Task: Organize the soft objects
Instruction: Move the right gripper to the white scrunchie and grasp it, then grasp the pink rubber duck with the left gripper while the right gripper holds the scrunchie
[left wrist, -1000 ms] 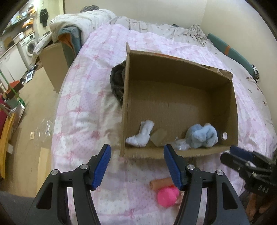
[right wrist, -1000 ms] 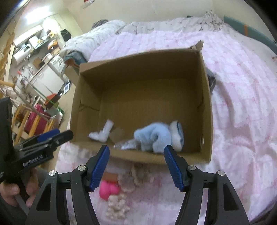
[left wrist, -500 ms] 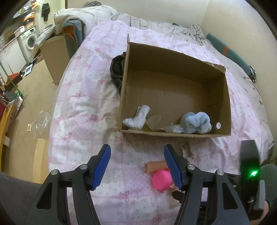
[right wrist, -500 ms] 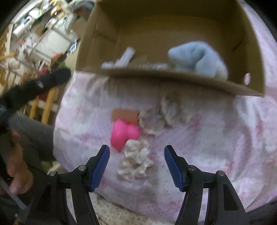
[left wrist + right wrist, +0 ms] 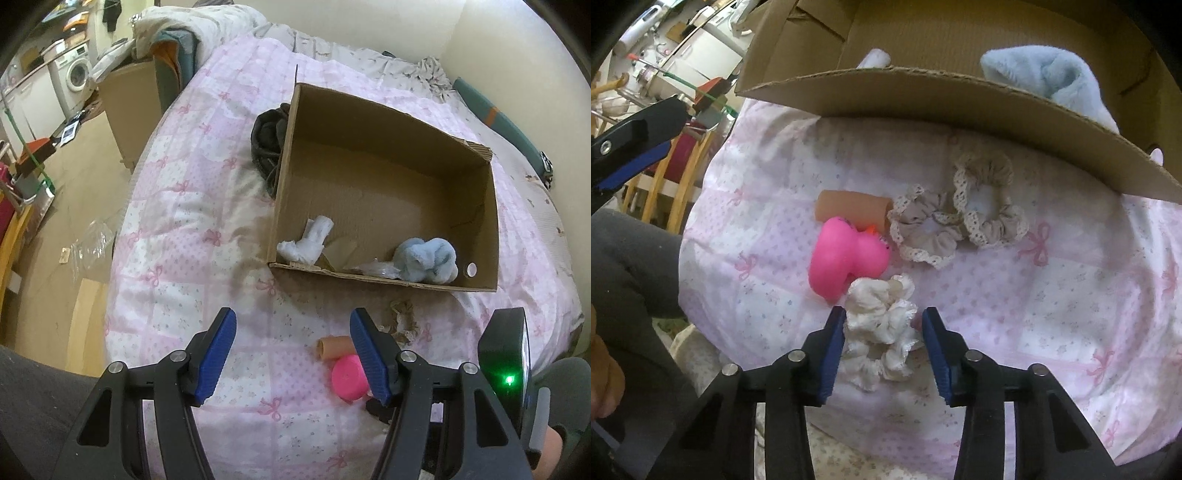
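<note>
While right gripper (image 5: 882, 325) straddles white scrunchie (image 5: 879, 325) near the bed's front edge, left gripper (image 5: 291, 332) hangs spread and empty.
Right jaws partly closed either side of the scrunchie, not clearly pinching yet. Risks, as a judgement: frilly satin folds compress and slip, so a shallow bite may catch one ruffle and drop it; the left pad sits just beside the pink rubber duck (image 5: 846, 258), smooth and round, which could get nudged or rolled. Two beige lace-edged scrunchies (image 5: 956, 221) overlap by the cardboard box (image 5: 923, 96) front wall; tan tube (image 5: 849, 208) touches the duck. Fluffy blue plush (image 5: 428, 258) and a white sock (image 5: 308, 243) lie inside the box. Quilted pink bedspread (image 5: 1071, 295), soft, gives under pressure.
</note>
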`<state>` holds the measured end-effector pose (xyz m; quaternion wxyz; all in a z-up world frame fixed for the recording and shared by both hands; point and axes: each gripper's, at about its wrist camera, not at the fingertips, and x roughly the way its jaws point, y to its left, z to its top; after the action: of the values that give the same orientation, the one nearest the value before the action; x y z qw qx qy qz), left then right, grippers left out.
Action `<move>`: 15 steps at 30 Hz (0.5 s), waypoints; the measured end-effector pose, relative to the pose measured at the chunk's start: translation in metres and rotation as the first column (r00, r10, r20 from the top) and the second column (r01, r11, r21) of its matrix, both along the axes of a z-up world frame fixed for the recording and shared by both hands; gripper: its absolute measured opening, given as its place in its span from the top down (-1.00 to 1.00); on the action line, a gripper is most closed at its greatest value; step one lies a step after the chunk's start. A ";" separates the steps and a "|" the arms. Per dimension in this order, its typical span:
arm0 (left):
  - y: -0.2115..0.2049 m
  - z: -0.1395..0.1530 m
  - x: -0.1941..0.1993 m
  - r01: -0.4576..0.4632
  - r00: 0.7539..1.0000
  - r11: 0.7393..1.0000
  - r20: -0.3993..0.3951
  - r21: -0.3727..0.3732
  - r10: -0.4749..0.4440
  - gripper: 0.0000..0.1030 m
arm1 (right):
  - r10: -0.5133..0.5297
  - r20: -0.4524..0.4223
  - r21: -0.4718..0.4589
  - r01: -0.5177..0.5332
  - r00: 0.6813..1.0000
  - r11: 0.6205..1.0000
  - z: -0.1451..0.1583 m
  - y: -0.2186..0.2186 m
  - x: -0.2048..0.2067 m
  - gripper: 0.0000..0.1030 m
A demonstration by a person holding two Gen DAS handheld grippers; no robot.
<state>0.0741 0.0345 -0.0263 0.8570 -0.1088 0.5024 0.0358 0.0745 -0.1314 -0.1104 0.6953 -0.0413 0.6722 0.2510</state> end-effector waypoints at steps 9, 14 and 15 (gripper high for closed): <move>-0.001 -0.007 0.002 0.002 1.000 1.000 -0.023 -0.003 -0.002 -0.18 | 0.032 0.057 0.005 -0.033 0.998 0.999 0.011 0.004 -0.006 0.58; -0.003 -0.013 0.003 0.009 0.999 1.000 -0.043 -0.010 -0.010 -0.18 | -0.028 0.101 0.043 0.024 0.994 0.999 0.036 -0.014 -0.003 0.60; -0.004 -0.015 0.003 0.013 0.999 1.000 -0.050 -0.011 -0.013 -0.18 | -0.047 0.117 0.052 0.042 0.992 0.998 0.043 -0.019 -0.002 0.60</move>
<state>0.0776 0.0301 -0.0413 0.8438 -0.1092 0.5246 0.0303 0.0730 -0.1506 -0.0676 0.7400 -0.0237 0.6243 0.2492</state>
